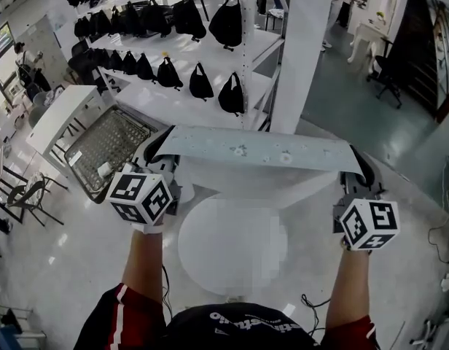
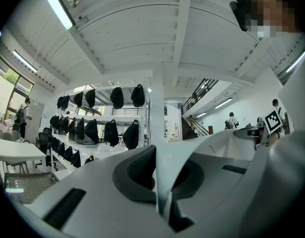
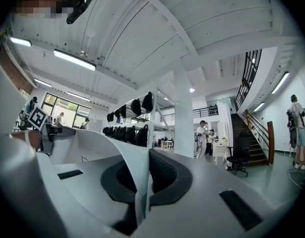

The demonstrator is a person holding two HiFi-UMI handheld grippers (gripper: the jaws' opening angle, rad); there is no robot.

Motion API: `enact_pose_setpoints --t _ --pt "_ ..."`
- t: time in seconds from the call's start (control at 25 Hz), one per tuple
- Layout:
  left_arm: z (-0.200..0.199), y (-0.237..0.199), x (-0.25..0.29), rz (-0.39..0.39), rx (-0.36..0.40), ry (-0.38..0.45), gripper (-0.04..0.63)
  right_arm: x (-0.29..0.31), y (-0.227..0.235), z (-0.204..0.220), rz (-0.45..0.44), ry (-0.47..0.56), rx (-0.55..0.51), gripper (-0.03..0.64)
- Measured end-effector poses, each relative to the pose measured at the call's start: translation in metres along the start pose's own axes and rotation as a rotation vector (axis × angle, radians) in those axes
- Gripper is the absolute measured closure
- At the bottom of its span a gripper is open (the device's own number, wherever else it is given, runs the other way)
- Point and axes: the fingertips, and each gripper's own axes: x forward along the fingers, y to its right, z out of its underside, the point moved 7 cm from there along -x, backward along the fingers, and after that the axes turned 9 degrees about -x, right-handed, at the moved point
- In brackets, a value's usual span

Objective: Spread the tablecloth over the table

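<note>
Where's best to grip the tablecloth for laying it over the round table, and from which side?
Probably at the two ends of one edge, one gripper each, coming in level from your side. The tablecloth stretches taut and wide between the left gripper and right gripper, both shut on it, above the table, so that hold suits draping.

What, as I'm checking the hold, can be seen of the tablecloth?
The tablecloth is thin, pale grey cloth with a few small spots, pulled taut into a flat band in the air by the round table. The left tongs pinch its left end, the right tongs its right end, both shut on it.
</note>
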Motion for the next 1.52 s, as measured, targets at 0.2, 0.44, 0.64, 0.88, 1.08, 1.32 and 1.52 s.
enact_pose_setpoints --t 0.2,0.44,0.64,0.88,1.08,1.32,1.52 --pt "0.008 -0.005 0.025 0.01 -0.012 -0.019 0.577 0.016 0.011 0.005 -0.002 -0.016 -0.002 0.591" --pt "0.006 -0.022 0.063 -0.001 0.009 -0.03 0.577 0.056 0.019 0.015 -0.015 -0.036 -0.008 0.591" --pt "-0.018 -0.029 0.085 -0.014 0.062 0.017 0.577 0.085 0.025 0.006 -0.007 -0.002 0.022 0.591" --pt "-0.025 -0.031 0.074 -0.032 0.067 0.053 0.577 0.086 0.019 0.001 -0.013 0.035 0.045 0.591" --pt "0.001 -0.04 0.054 -0.055 0.018 -0.004 0.577 0.08 0.002 0.02 -0.046 -0.004 0.072 0.591" --pt "0.04 -0.049 0.024 -0.073 -0.038 -0.08 0.577 0.062 -0.024 0.054 -0.078 -0.098 0.103 0.591" --pt "0.069 -0.054 -0.015 -0.078 -0.05 -0.15 0.577 0.033 -0.053 0.071 -0.097 -0.162 0.112 0.591"
